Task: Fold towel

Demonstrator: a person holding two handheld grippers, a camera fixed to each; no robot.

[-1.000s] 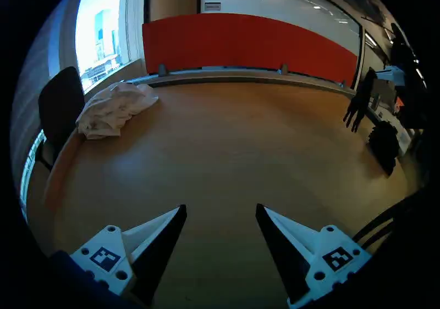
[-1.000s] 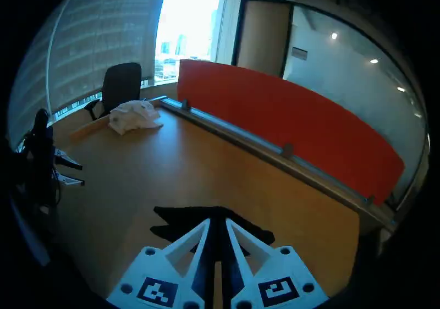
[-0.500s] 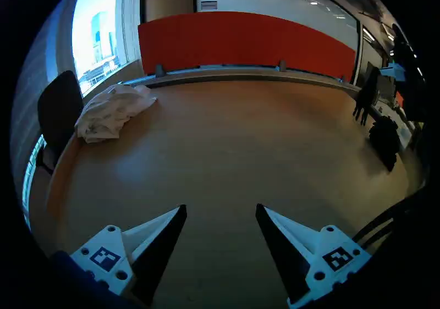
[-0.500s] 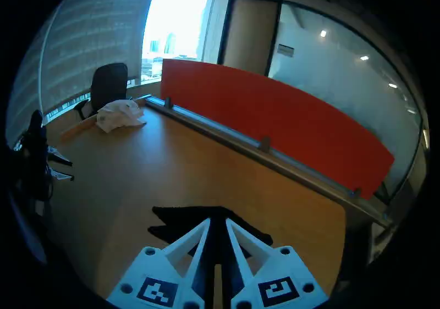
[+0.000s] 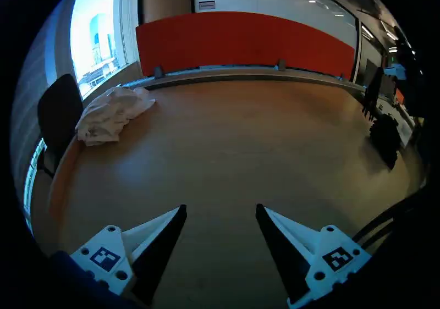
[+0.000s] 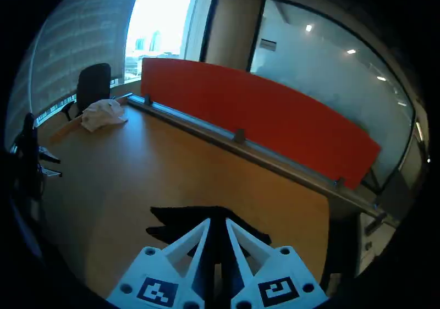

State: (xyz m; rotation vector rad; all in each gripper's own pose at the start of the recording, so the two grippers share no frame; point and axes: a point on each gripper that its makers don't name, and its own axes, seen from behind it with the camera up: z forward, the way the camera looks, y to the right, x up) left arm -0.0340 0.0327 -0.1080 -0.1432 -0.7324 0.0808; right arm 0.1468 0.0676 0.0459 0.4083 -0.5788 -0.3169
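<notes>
A crumpled white towel lies at the far left corner of the wooden table; in the right gripper view the towel is small and far off to the left. My left gripper hovers open over bare tabletop, well short of the towel, with nothing between its fingers. My right gripper is shut, and a black ragged-edged cloth spreads out from its fingertips above the table.
A red partition on a metal rail runs along the table's far edge. A black office chair stands behind the towel by the window. Dark objects sit at the table's right edge.
The right gripper view has swung to the right, so the towel and chair have slid left and farther off. The left gripper has barely moved and stays open.
</notes>
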